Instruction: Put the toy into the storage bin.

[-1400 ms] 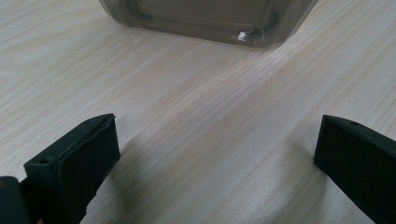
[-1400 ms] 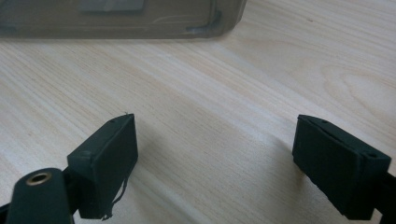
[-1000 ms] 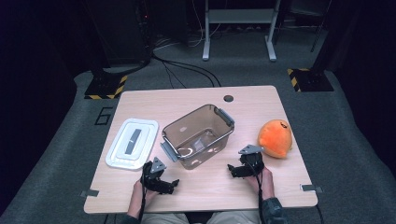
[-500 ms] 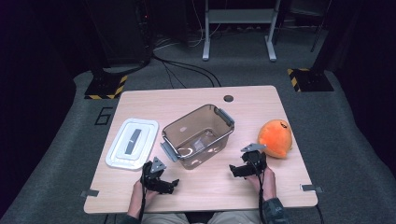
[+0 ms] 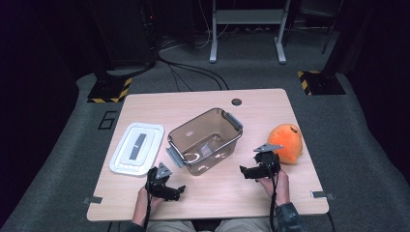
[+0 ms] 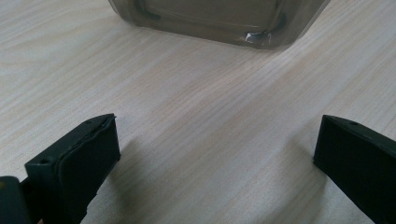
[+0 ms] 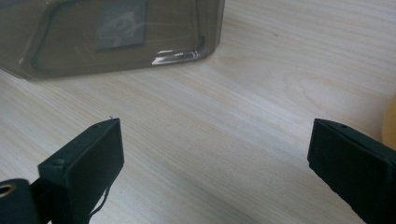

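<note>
Orange round plush toy (image 5: 286, 142) sits at the right of the frame on the pale wooden table (image 5: 203, 99), just beside your right gripper (image 5: 253, 171), jaws spread wide and holding nothing. Nothing is packed yet: the smoky clear plastic bin (image 5: 205, 140) at centre holds no toy, and the white lid (image 5: 137, 147) lies left of it. Your left gripper (image 5: 167, 189) is spread too, empty. The high view gives the whole layout; the right gripper view catches just an orange sliver (image 7: 390, 122) at its right edge.
</note>
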